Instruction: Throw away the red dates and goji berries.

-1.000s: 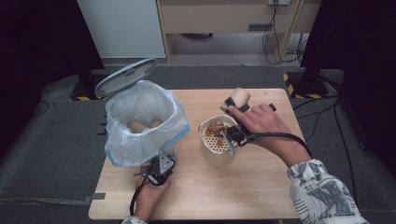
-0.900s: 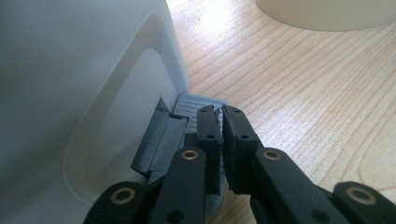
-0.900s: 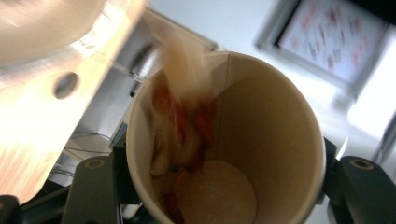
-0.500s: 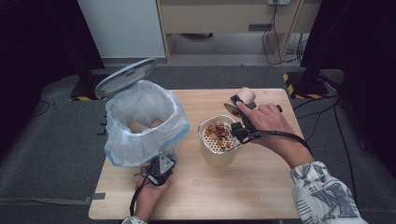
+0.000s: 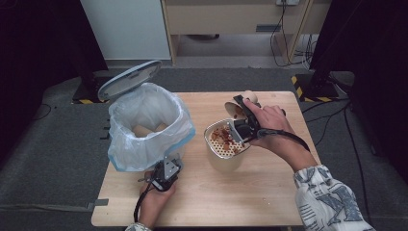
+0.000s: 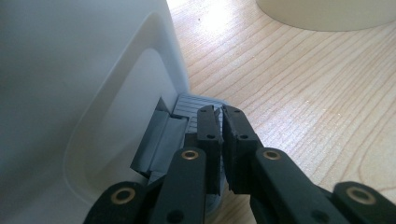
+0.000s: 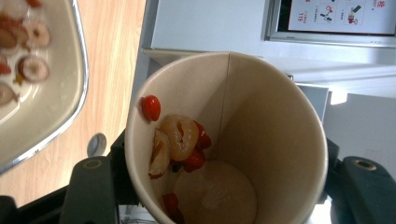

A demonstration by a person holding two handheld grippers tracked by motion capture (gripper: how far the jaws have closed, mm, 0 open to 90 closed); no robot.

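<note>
**Paper cup tipped over the strainer pot**

The right claw grips a paper cup, tilted above the strainer pot near the table's middle. The left claw, pinched narrow, presses the bin's pedal near the front-left edge.

Paper cup farther from strainer

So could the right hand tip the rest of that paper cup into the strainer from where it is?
Probably yes. The right gripper holds the paper cup tilted beside the strainer, whose open top is uncovered, though some fruit bits cling to the cup wall.
</note>
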